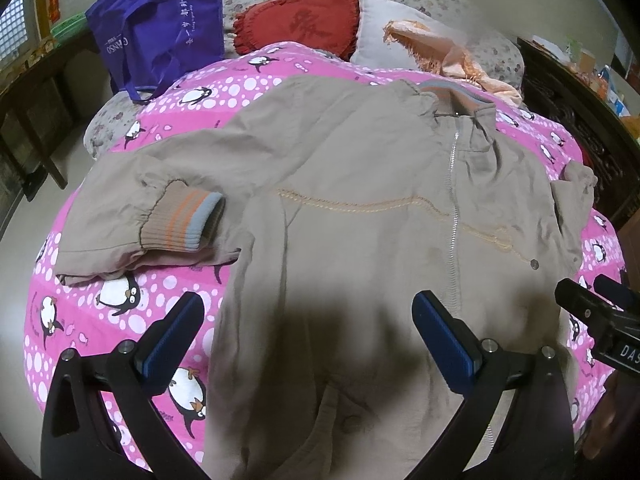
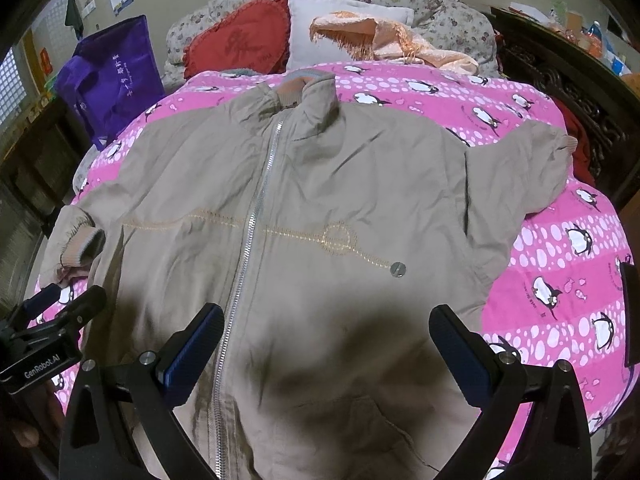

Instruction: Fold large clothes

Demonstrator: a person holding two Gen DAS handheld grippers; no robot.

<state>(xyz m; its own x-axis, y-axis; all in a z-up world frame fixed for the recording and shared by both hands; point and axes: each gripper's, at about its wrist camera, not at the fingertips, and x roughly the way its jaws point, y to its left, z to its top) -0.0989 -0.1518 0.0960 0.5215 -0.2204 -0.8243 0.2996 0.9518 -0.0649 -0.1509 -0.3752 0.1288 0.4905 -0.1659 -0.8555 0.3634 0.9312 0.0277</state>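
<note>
Pink penguin-print quilt [image 2: 560, 184], bed-wide. I log my left gripper [image 1: 308, 332] spread wide, empty; right gripper [image 2: 326, 344] likewise. Beneath and ahead of both: zipped beige fabric jacket [image 2: 320, 184], flat, front up, one striped ribbed cuff [image 1: 180, 220] folded inward.

Beige zipped jacket [image 2: 320, 208] lies flat, front up, one sleeve [image 1: 152, 216] folded inward.
</note>
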